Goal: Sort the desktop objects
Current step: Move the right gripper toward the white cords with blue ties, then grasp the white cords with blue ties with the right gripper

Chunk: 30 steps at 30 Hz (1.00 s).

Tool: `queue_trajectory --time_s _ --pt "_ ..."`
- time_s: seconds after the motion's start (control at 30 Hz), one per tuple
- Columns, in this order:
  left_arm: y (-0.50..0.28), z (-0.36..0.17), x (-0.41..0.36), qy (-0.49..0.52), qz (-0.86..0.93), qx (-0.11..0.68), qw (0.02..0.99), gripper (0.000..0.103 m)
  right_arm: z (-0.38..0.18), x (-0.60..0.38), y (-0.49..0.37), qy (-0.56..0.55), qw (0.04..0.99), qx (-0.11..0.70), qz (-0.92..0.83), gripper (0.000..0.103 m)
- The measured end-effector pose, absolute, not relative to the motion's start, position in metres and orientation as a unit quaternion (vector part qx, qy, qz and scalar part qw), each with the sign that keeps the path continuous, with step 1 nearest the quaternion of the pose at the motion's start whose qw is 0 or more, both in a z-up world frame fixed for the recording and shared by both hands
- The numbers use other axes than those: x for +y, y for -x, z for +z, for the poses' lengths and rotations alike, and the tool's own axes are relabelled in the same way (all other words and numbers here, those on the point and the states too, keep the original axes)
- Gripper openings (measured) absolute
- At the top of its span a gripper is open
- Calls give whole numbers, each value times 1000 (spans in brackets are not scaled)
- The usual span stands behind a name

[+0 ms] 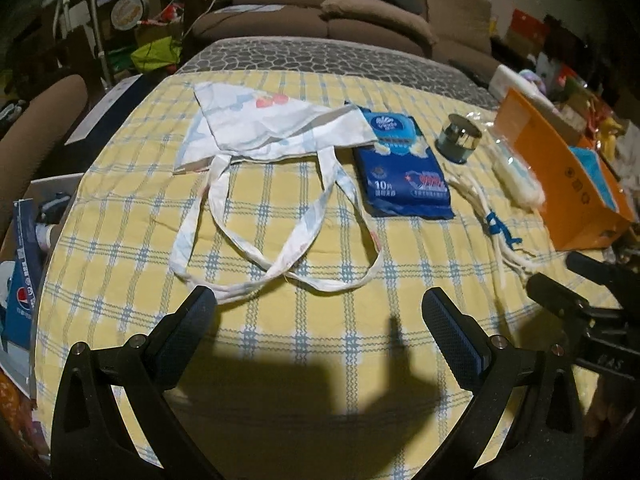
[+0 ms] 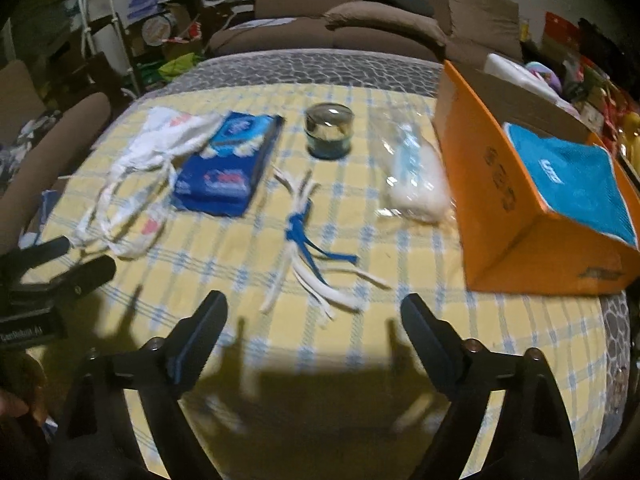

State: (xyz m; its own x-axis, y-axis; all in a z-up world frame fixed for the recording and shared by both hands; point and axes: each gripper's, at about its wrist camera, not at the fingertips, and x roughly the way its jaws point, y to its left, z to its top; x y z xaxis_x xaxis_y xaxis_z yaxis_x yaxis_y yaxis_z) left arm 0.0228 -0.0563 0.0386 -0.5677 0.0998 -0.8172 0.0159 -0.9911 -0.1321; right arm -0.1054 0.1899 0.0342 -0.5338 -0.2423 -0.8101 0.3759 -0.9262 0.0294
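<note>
Lying flat: white tote bag (image 1: 276, 128), handles crossed.

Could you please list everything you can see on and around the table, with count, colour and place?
tote bag: one, white with pale print, far left of the table, handles trailing toward the camera
tissue pack: one, blue, just right of the bag
jar: one, dark glass with a shiny band, right of the pack
cords: one bundle, white tied with blue, middle of the table
plastic packet: one, clear with white and pale blue contents, beside the box
box: one, orange, open, right edge of the table
cloth: one, turquoise, inside the box
tablecloth: one, yellow with blue checks
sofa: one, brown, behind the table
left gripper: open, empty
right gripper: open, empty
</note>
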Motion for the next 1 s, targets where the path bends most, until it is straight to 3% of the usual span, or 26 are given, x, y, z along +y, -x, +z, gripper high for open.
queue_trajectory --time_s 0.13,0.57,0.67,0.8,1.0 --pt "-23 44 -61 461 884 -74 38 103 36 178 118 -454 189 76 -868 67" --pt "-14 56 -66 459 880 -94 81 103 16 161 157 -487 205 82 -845 62" --pt "-12 57 -70 456 882 -97 69 103 10 161 162 -495 202 83 -841 53" --pt "-9 55 -72 461 879 -99 69 103 8 161 164 -494 199 84 -842 29" --pt "-9 51 -67 469 876 -90 70 103 8 162 165 -494 211 76 -840 14"
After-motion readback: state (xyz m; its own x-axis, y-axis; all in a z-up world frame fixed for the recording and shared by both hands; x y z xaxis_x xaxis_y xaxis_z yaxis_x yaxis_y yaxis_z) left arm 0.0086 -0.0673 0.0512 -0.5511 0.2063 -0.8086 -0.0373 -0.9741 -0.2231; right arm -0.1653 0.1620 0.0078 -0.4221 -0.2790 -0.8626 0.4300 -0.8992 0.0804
